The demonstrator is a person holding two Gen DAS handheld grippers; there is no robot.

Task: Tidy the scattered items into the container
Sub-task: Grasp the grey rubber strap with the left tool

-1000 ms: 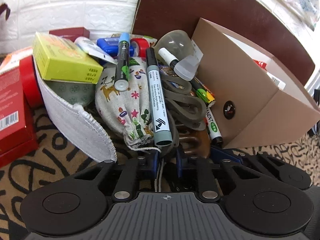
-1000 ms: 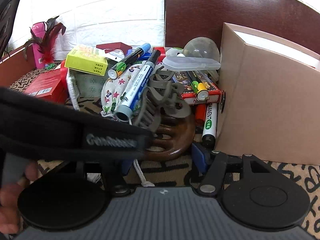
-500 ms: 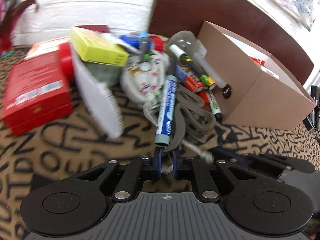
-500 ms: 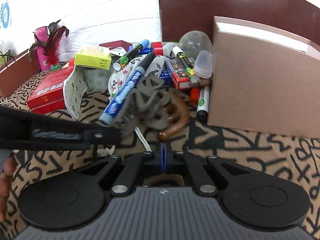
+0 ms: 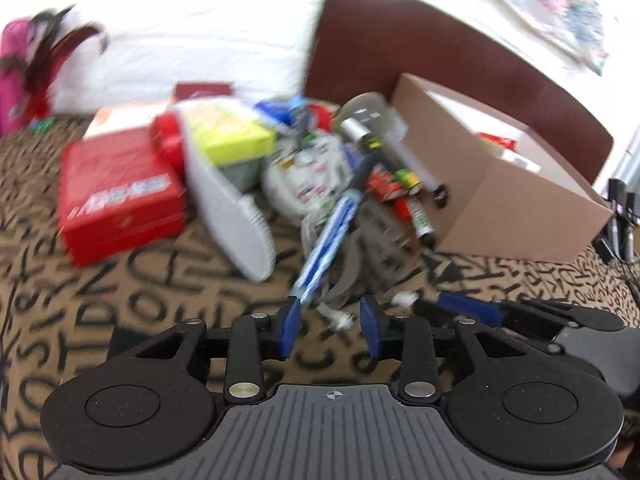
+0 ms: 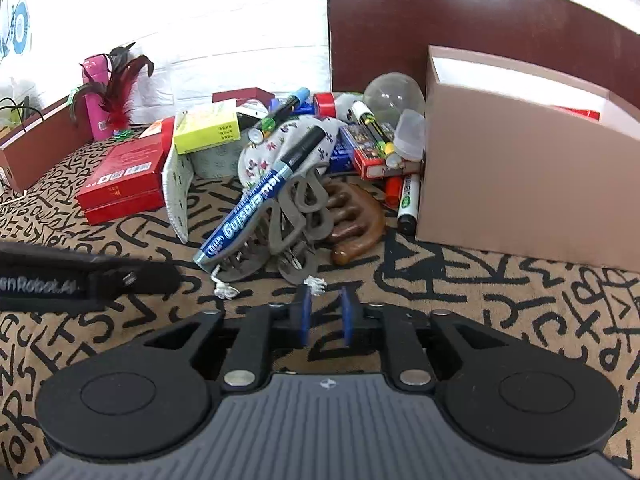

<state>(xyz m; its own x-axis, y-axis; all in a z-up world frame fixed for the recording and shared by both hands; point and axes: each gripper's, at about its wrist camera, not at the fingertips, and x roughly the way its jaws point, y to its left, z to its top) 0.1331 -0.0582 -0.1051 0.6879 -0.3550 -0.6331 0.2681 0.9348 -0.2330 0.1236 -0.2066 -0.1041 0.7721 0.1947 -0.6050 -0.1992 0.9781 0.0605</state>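
Observation:
A blue marker (image 6: 260, 200) lies across a grey hair claw (image 6: 296, 220), beside a brown wooden massager (image 6: 352, 220) and a floral drawstring pouch (image 6: 280, 148). The open cardboard box (image 6: 520, 184) stands to their right. My right gripper (image 6: 325, 316) sits just short of the pile. Its jaws are opening, a narrow gap with nothing in it, and a white cord knot (image 6: 316, 282) lies just ahead. My left gripper (image 5: 329, 326) is opening wider. A cord end (image 5: 340, 320) lies loose at its tips and the marker (image 5: 332, 236) is ahead. The left view is blurred.
A red box (image 6: 120, 184), a yellow-green box (image 6: 208, 128) and a white padded piece (image 6: 176, 192) lie left of the pile. More markers (image 6: 406, 204) rest against the cardboard box. A pink bottle with feathers (image 6: 98, 96) stands far left. A dark chair back (image 6: 440, 20) rises behind.
Both grippers have drawn back from the pile, dragging the marker, hair claw and pouch cords nearer. The left jaws, shut on the cords, have let go. The right jaws shut, then parted slightly.

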